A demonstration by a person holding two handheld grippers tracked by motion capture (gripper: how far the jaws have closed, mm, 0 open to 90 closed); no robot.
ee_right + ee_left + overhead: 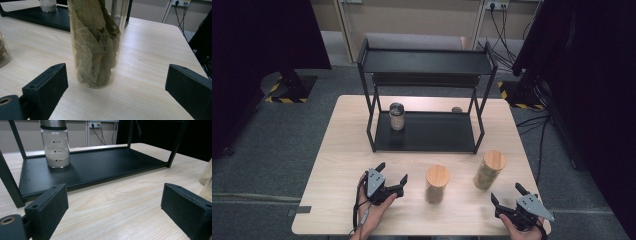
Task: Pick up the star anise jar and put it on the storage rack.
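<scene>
Leaf jar: a tall clear jar point(96, 42) packed with dried green-brown leaves stands upright on the table, right of centre near my edge; from above its round wooden lid point(495, 159) shows.
Second jar: a shorter jar point(437, 184) with a wooden lid stands to the left of the leaf jar, between my two hands.
Right gripper: my right gripper point(508, 196) sits near the table's right front corner, jaws wide apart, the leaf jar just ahead of them, untouched.
Left gripper: my left gripper point(392, 172) rests left of the shorter jar, jaws spread wide, holding nothing.
Rack: a black two-tier metal rack point(427, 131) stands at the table's far side; a glass jar point(55, 145) with a metal lid and white powder sits on its lower shelf, left end.
Surface: a pale wood-grain table point(347, 150).
Room: grey carpet, dark curtains on both sides, cables at a wall socket behind.
</scene>
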